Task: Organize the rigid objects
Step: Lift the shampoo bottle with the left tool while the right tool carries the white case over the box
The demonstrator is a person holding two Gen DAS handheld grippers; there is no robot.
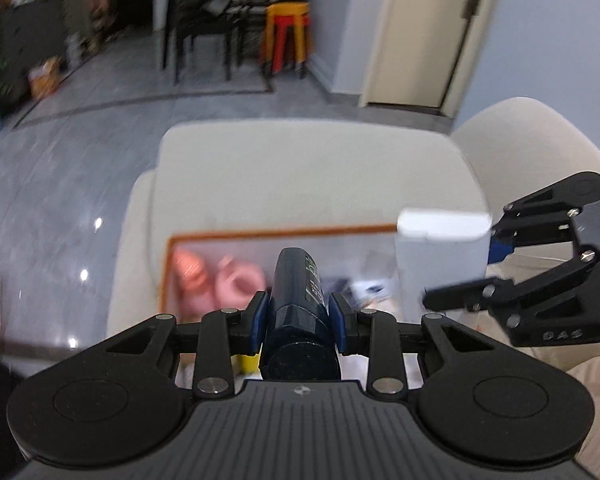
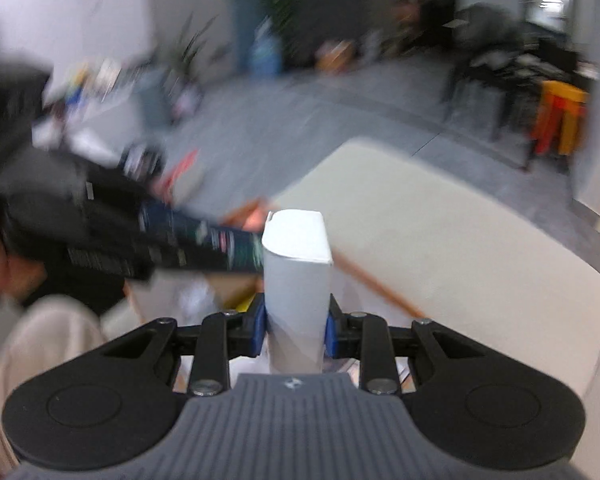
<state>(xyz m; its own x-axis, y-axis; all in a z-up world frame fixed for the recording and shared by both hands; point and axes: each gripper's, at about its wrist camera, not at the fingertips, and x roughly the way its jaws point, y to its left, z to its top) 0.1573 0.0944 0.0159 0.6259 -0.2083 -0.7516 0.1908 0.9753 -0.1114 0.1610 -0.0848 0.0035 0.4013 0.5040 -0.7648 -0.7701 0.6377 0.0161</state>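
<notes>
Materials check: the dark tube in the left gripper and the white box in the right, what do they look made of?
Dark tube: probably glossy plastic or coated metal; smooth navy surface with a sheen and printed labelling, though blur leaves it open. White box: looks like matte paperboard; flat panels, crisp folded edges and a tucked top flap.

Two grippers are counted: the left gripper (image 1: 299, 316) and the right gripper (image 2: 296, 328). Above the orange-rimmed bin (image 1: 284, 233), one dark bottle (image 1: 298, 300) and one white box (image 2: 296, 276) are held. Two pink rings (image 1: 240, 282) are seen inside it.
</notes>
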